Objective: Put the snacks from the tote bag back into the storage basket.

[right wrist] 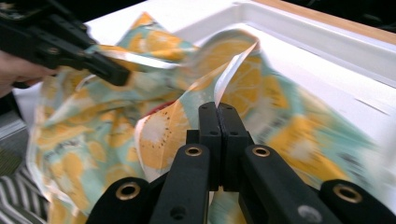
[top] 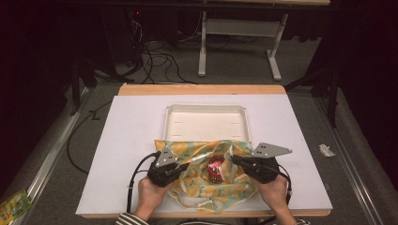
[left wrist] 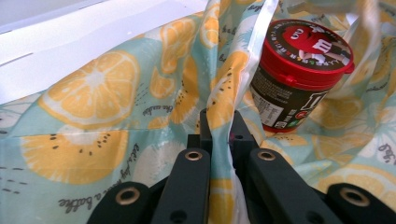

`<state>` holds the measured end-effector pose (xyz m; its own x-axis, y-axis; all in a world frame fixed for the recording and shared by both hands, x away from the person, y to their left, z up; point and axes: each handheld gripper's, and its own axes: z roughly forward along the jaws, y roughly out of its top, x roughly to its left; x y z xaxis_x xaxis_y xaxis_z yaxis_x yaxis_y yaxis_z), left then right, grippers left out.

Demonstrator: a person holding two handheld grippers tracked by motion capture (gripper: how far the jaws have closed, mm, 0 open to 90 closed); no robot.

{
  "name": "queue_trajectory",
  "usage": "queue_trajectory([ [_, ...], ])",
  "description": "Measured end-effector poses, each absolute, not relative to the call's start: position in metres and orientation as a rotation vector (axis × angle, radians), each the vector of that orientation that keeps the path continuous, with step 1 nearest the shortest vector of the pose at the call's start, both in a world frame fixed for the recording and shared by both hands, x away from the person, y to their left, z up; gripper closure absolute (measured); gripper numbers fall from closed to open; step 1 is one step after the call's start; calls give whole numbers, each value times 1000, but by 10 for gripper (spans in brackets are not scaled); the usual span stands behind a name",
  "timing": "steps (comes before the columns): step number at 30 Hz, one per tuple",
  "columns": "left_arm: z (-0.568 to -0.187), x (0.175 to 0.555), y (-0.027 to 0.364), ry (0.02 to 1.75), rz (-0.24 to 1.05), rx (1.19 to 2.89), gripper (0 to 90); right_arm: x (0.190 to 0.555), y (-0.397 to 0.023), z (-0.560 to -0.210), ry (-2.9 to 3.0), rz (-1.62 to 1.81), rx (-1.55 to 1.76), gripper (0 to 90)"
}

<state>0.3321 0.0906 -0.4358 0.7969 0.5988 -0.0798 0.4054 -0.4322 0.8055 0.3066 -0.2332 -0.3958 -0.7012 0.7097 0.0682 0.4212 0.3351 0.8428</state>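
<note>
A cloth bag (top: 211,187) printed with orange slices lies on the white table near the front edge, its mouth held apart. Inside it stands a dark jar with a red lid (top: 216,167), seen close up (left wrist: 299,70) in the left gripper view. My left gripper (top: 187,165) is shut on the bag's left rim, and the fabric (left wrist: 93,107) runs up between its jaws (left wrist: 219,123). My right gripper (top: 234,160) is shut on the right rim, with a fold of cloth (right wrist: 280,121) pinched at its tips (right wrist: 218,109). The left gripper (right wrist: 114,72) shows across the bag.
A shallow white tray (top: 205,108) sits just behind the bag at the table's middle. The white mat (top: 131,140) has free room left and right. Past the wooden far edge (top: 202,89) are floor cables and a desk frame (top: 234,42).
</note>
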Motion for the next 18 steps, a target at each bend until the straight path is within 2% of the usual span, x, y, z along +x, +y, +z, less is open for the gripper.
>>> queue_trajectory([
  [9,-436,335,93,774,314,2089,876,315,-275,-402,2221,1240,1168,900],
  [18,-440,337,90,808,360,2125,813,325,-278,-410,2214,1165,1215,900],
])
